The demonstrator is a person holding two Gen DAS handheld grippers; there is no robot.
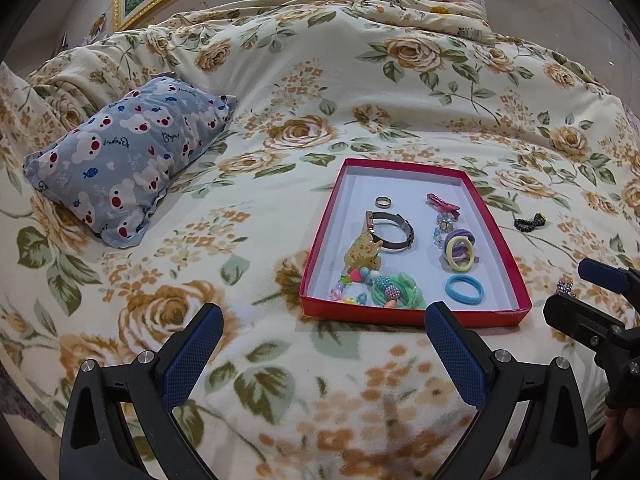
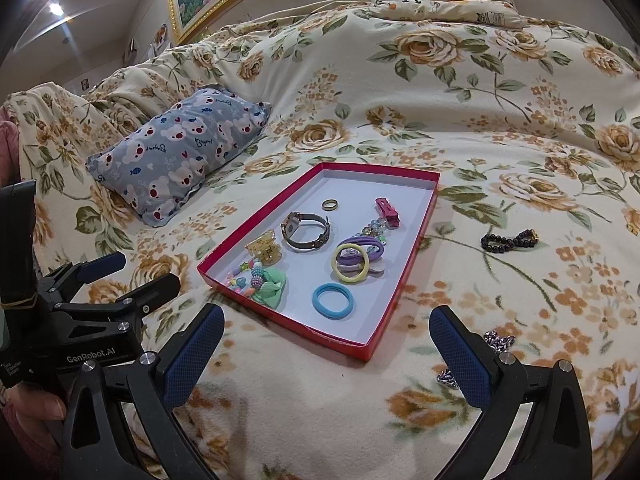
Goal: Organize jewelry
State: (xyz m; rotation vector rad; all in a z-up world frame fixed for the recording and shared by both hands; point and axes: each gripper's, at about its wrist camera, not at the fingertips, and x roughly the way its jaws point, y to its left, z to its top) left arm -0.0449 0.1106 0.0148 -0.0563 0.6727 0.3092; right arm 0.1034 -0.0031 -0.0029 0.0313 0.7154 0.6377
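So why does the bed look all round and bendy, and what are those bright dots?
Both wrist views use fisheye lenses, so the floral blanket bulges and the corners go black. In the right wrist view, ceiling lights glare at top left. In the left wrist view, the blanket nearest the left hand-held gripper is blurred.

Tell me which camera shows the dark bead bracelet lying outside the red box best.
The right wrist view: the dark bead bracelet lies unobstructed on the blanket, right of the red box, with single beads distinguishable. The left wrist view shows the same bracelet smaller and farther toward the edge, its beads hard to separate.
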